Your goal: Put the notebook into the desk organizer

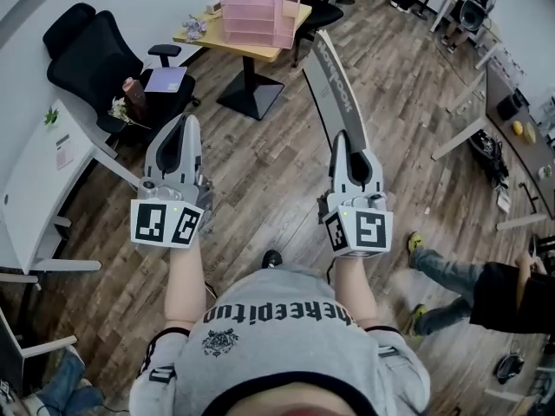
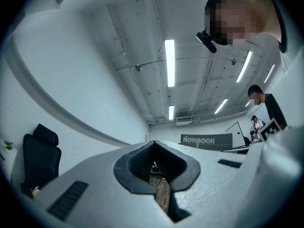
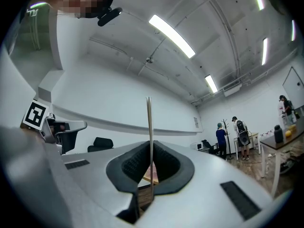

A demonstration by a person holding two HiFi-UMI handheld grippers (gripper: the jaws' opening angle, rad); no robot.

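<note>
A grey notebook (image 1: 336,87) stands on edge in my right gripper (image 1: 340,142), which is shut on its near end. The notebook points away toward a small wooden table (image 1: 205,38). On that table stands the pink see-through desk organizer (image 1: 258,11). In the right gripper view the notebook (image 3: 149,122) shows as a thin upright edge between the closed jaws of the right gripper (image 3: 150,145). My left gripper (image 1: 182,121) is held level with the right one, shut and holding nothing. From the left gripper (image 2: 155,144) the notebook's printed cover (image 2: 206,140) appears to the right.
A black office chair (image 1: 94,57) with a purple item (image 1: 166,79) on its seat stands left of the table. A white desk (image 1: 35,180) runs along the left. A crouched person (image 1: 486,289) is at the right, and more desks (image 1: 507,102) at the far right. Two people (image 3: 240,136) stand far off.
</note>
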